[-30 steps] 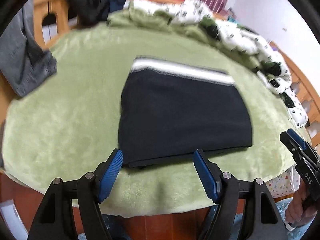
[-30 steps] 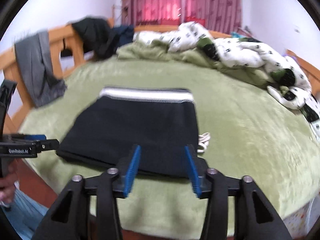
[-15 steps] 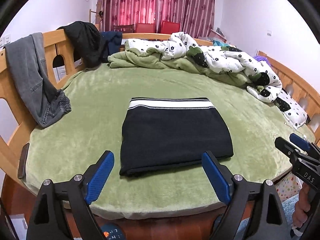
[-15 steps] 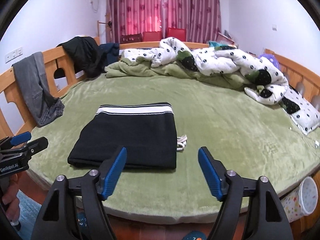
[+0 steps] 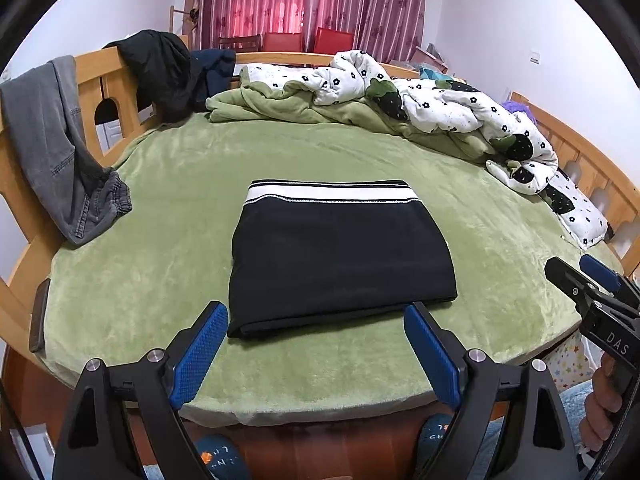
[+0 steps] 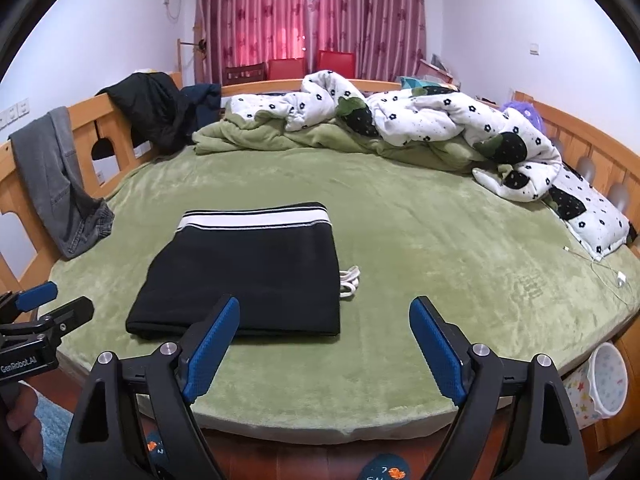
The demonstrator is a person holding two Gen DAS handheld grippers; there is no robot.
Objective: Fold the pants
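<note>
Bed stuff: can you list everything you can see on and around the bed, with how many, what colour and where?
Folded pants: one, black with a white striped waistband, middle of the bed near the front edge.
White cord: one, sticking out at the pants' right side.
Bed cover: one, green, spread over the bed.
Quilt: one, white with dark flowers, bunched at the back and right.
Green blanket: one, crumpled at the back.
Grey jeans: one, hung over the left wooden rail.
Dark jackets: black and navy, on the back-left rail.
Curtains: pink, behind the bed.
Bin: one, white with stars, on the floor at right.
Left claw: black with blue pads, open, holding nothing.
Right claw: the same, opening, holding nothing.
</note>
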